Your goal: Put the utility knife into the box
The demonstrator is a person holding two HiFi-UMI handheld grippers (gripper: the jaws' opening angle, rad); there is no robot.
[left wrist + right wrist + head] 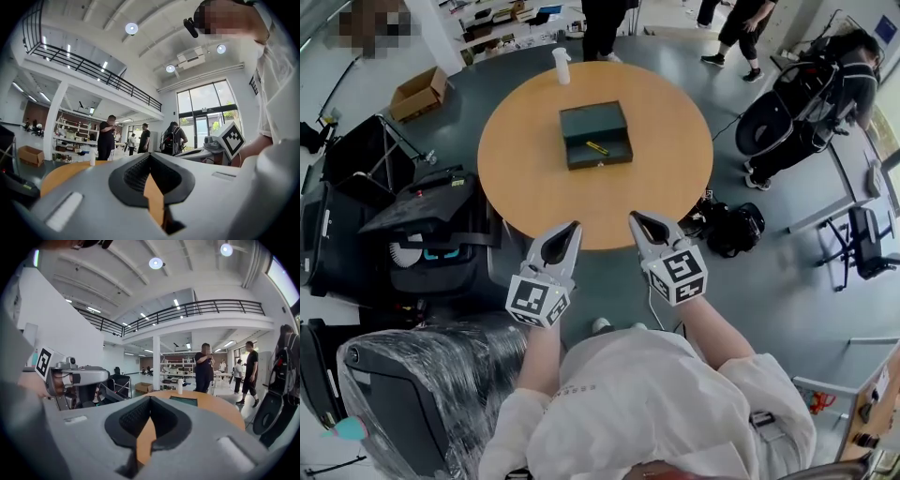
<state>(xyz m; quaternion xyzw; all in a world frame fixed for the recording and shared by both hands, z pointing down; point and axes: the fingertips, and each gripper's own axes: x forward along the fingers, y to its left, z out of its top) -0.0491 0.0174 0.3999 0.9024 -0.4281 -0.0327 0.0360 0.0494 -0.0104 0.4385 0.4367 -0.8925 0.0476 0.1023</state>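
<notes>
White-clad person at bottom of head view, nearest the lens, forearms reaching up-frame with one gripper per hand.

Left gripper just below frame centre, left of middle. Jaws clenched tip to tip in its own view, nothing between the pads, only tabletop visible through the pad hollow.

Right gripper beside it, right of middle. Jaws likewise closed on nothing in its own view. Tips of both overlapping the near rim of the round wooden table in head view, both pointing up-frame.

Box dark green, open-topped, lying at about the table's centre, upper middle of head view.

Utility knife yellow and black, lying slanted inside the box, toward its near wall. Up-frame of both grippers, roughly on the line between them, well apart from either, touched by neither. Too small to make out in the gripper views; box seen there only as a dark slab on the tabletop beyond the right jaws.

White bottle upright at the table's far edge, above and left of the box.

Black backpack on the floor, right of the table.
</notes>
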